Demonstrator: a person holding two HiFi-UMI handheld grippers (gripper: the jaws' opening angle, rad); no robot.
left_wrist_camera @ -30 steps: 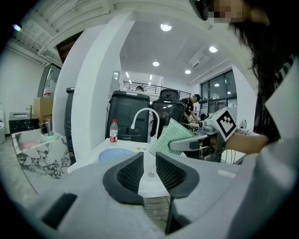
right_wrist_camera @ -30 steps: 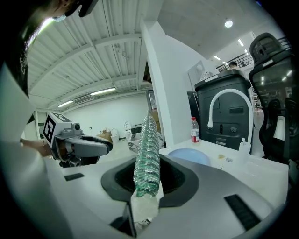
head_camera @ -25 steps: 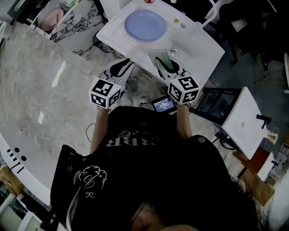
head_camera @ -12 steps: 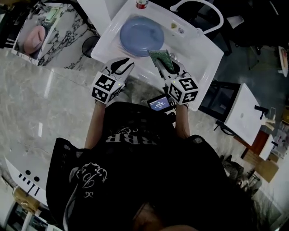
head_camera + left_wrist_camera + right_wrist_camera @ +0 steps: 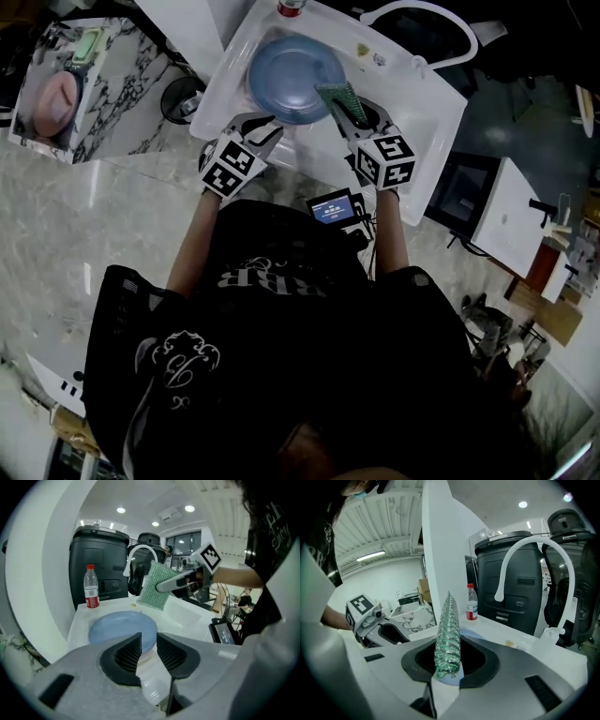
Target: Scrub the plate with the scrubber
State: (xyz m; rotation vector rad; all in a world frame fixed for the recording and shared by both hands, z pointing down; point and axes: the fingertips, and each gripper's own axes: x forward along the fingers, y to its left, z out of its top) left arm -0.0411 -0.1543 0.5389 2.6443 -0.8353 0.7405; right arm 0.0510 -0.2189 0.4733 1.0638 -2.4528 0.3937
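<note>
A round blue plate [image 5: 292, 66] lies flat in the white sink [image 5: 412, 103]. In the head view my right gripper [image 5: 349, 111] is shut on a green mesh scrubber [image 5: 337, 96], which hangs over the plate's right rim. The right gripper view has the scrubber [image 5: 447, 634] standing on edge between the jaws. My left gripper [image 5: 261, 124] hovers at the plate's near rim. Its jaws stand a narrow gap apart with nothing in them. From the left gripper view the plate [image 5: 123, 627] sits just beyond the jaws, and the scrubber [image 5: 153, 592] is held above its far side.
A red-capped water bottle [image 5: 291, 7] stands at the sink's back edge. A white arched faucet [image 5: 422, 19] rises at the right. A black bin [image 5: 98, 564] is behind the sink. A marble counter [image 5: 56, 98] lies to the left. A small lit screen [image 5: 330, 208] hangs at the person's waist.
The person has stepped up to the sink. Both grippers moved forward over the basin, and the scrubber went from the sink's near side to the plate's right rim.
</note>
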